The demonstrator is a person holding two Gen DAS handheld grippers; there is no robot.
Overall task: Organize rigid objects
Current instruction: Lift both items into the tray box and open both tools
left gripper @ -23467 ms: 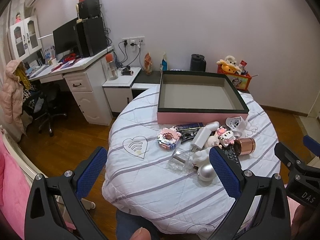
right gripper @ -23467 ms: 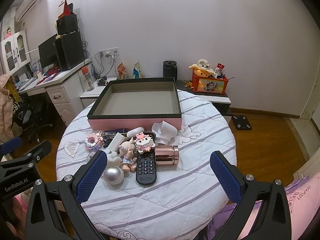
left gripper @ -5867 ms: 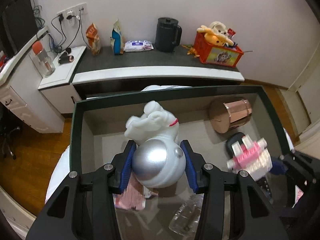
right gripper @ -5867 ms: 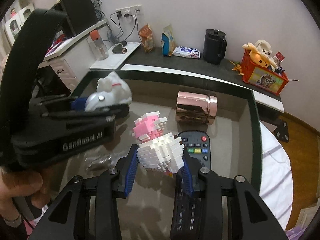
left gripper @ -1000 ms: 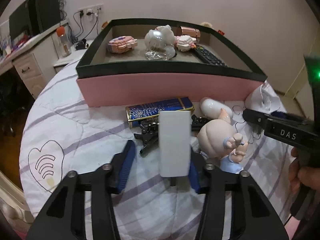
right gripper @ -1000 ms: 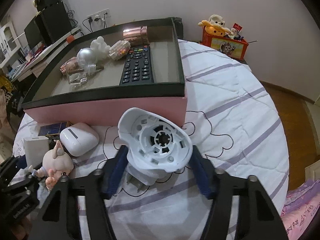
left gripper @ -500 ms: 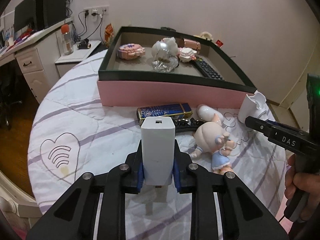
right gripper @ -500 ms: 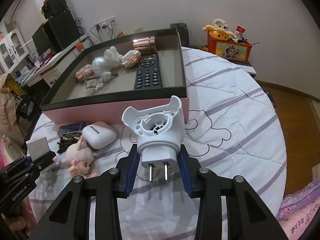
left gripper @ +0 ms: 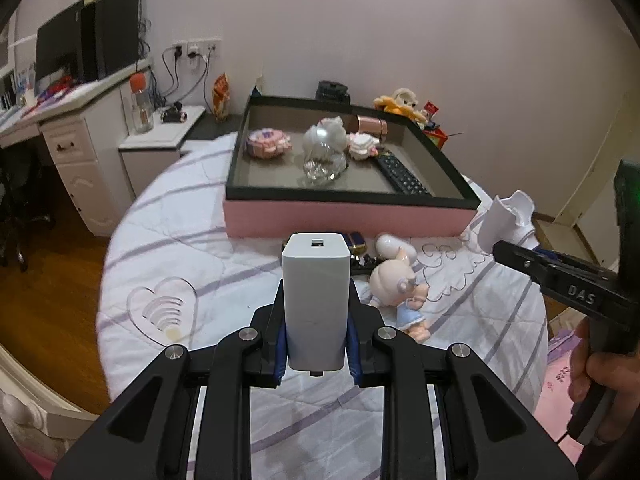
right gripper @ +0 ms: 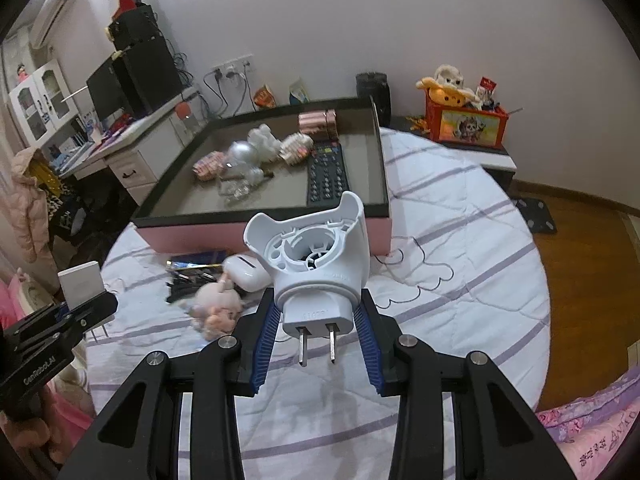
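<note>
On the striped tablecloth (left gripper: 208, 240), just in front of the pink box (left gripper: 344, 216): doll (left gripper: 400, 292), white earbud case (left gripper: 390, 245), blue tin (right gripper: 196, 258), black clips (right gripper: 190, 280). Inside the box: remote (right gripper: 326, 174), copper can (right gripper: 318, 122), 2 brick toys, silver ball. Left gripper (left gripper: 316, 344) clamped on an upright white charger (left gripper: 316, 300), lifted above the cloth. Right gripper (right gripper: 318, 336) clamped on a white plug adapter (right gripper: 316, 260), its 2 prongs facing the camera

Plain pale wall (left gripper: 400, 20); wooden floor (right gripper: 580, 240). White desk (left gripper: 72, 136) at left carries a dark monitor (left gripper: 56, 52). Low cabinet (right gripper: 472, 156) stands against the wall.
</note>
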